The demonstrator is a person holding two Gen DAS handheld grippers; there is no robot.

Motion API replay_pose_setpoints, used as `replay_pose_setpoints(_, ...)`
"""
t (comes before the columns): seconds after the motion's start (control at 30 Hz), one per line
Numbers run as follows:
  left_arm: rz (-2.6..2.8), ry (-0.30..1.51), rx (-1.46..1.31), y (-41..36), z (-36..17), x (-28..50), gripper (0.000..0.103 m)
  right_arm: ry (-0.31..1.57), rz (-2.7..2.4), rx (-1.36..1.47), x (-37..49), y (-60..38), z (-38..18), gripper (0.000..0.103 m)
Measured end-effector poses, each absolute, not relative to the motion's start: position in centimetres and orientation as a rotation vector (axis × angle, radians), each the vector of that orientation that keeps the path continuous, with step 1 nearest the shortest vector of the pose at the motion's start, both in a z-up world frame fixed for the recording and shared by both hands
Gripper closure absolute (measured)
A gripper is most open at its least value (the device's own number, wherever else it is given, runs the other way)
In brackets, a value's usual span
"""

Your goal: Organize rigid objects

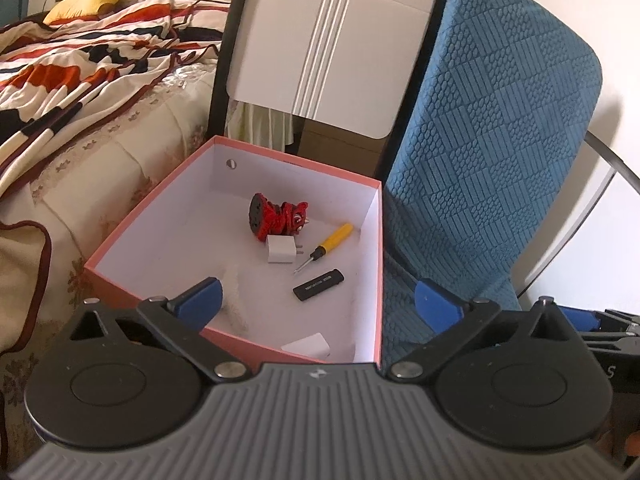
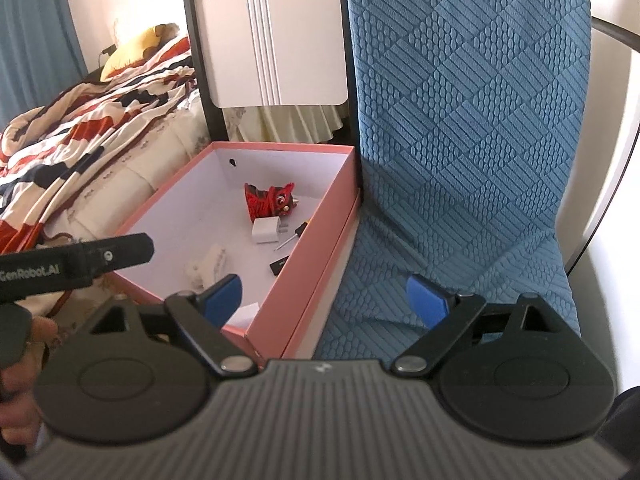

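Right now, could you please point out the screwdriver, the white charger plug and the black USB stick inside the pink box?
screwdriver point(image 1: 338, 236), left wrist view, on its yellow handle.
white charger plug point(image 1: 280, 251), left wrist view, on the top face of its body.
black USB stick point(image 1: 318, 286), left wrist view, on the middle of its casing.

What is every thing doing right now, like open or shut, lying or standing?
Pink box: open, no lid on.
Red toy: lying on its side in the box.
White charger: lying flat, prongs out.
Yellow screwdriver: lying flat.
Black stick: lying flat.
Left gripper: jaws open, empty.
Right gripper: jaws open, empty.
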State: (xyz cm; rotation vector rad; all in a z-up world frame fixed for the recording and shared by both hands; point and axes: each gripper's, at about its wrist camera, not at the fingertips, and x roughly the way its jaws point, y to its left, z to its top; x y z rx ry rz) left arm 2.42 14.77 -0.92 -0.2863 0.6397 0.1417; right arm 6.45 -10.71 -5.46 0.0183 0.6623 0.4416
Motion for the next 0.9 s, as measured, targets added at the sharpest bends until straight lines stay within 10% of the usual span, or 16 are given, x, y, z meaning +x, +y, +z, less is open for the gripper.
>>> replay_pose_setpoints(0.9, 0.151, 0.657, -0.298, 14.52, -1.19, 2.63, 0.0, 0.672, 0.451, -0.022, 6.54, -10.42, -5.64, 0.011)
